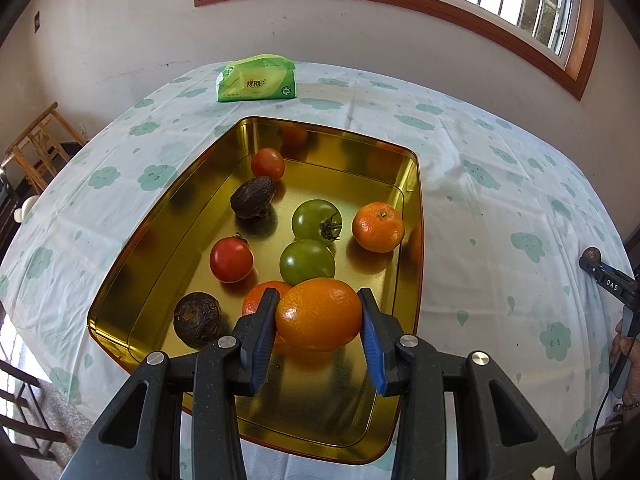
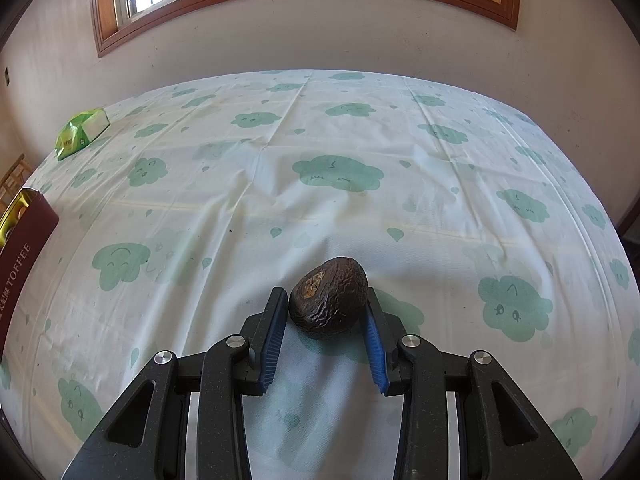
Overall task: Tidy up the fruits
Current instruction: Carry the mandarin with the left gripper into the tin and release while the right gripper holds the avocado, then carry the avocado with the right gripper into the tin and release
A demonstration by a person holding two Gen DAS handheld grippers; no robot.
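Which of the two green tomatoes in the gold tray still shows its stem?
The farther green tomato, beside the lone mandarin: a dark, dried stem sticks out of its side. The nearer green tomato shows only smooth skin.

The left black tongs with blue pads [image 1: 319, 312] tilt steeply downward, jaws clamped on a smooth oval orange citrus fruit [image 1: 319, 314]. The right black tongs with blue pads [image 2: 326, 308], angled down alike, pinch a wrinkled dark brown fruit [image 2: 329, 302]. In the left wrist view, a hand [image 1: 624, 346] grips the right tongs' handle.

tin [image 1: 132, 280] — glossy gold metal | tablecloth [image 2: 320, 208] — matt, creased | dark fruit [image 2: 330, 302] — wrinkled, rough
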